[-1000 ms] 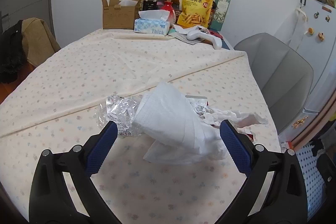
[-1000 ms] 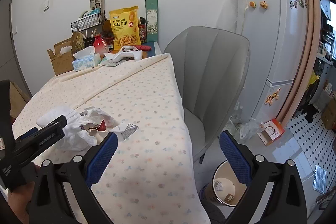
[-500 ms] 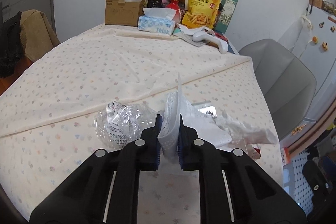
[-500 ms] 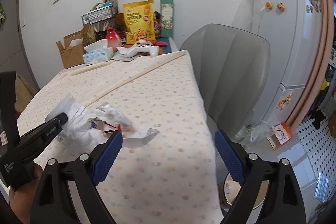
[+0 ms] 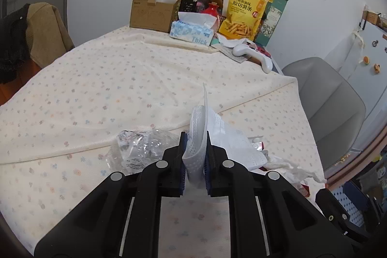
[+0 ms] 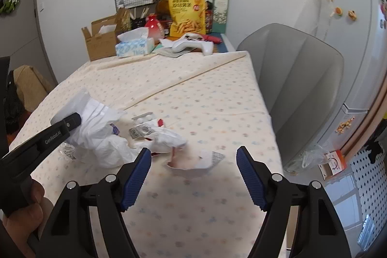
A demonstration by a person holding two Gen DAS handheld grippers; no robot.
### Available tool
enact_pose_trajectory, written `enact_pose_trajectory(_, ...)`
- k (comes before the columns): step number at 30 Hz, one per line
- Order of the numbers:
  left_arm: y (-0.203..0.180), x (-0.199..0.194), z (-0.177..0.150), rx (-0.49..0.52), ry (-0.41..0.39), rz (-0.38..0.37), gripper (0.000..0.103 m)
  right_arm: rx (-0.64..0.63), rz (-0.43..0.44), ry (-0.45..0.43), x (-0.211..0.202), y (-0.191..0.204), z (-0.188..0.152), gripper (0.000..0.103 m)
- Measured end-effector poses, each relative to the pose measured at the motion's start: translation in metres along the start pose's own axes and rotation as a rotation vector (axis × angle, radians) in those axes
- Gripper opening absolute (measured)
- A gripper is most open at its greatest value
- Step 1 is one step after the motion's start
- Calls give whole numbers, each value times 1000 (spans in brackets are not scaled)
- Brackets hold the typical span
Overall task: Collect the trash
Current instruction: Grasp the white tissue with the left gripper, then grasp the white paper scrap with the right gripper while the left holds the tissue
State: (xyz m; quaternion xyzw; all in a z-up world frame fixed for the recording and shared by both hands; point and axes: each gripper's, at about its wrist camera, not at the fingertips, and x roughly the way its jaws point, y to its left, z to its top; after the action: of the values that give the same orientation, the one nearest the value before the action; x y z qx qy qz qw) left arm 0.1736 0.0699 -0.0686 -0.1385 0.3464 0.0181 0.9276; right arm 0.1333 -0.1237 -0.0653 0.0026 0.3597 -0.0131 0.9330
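Pinching a white perforated tissue (image 5: pixel 196 156), the left tongs (image 5: pixel 195 161) now stand clamped where a second ago they gaped around it. The right tongs (image 6: pixel 193 175), lately wider, have been closing but remain open, nothing between them, above a torn wrapper (image 6: pixel 196 161) on the tabletop (image 6: pixel 208 113). Farther left, the crumpled clear plastic (image 5: pixel 140 149) is partly hidden behind the left tongs.

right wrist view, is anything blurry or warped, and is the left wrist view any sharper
Right wrist view: the torn wrapper between the right gripper's open, closing jaws is smeared, and the fridge bows at the fisheye rim. Left wrist view: sharper; the tissue clamped in the left gripper shows its dimples, corners are black vignette.
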Motion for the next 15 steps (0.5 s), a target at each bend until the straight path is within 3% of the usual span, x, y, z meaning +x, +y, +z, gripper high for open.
enact_pose_trajectory(3,4,5,0,-2,8,-3,18,-10,13,14,8,8,2,66)
enact_pose_trajectory(7,7,10,1,0,13,-3,31,-18,25,31,18,15,5,58)
enact_pose_trajectory(9,9,9,3,-1,4,5,41,-19,32,39,22,17,6,46)
enact_pose_trajectory(12,11,8,7,-4,-11,15,42,-15,51,53,27,18,7,29)
enact_pose_trajectory(13,11,8,8,-4,-17,17,41,-18,62,58,29,18,8,16)
enact_pose_trajectory(14,11,8,9,0,-16,18,34,-18,67,61,29,18,8,9)
enact_pose_trajectory(15,10,9,9,6,-10,16,13,-18,74,62,29,18,8,4)
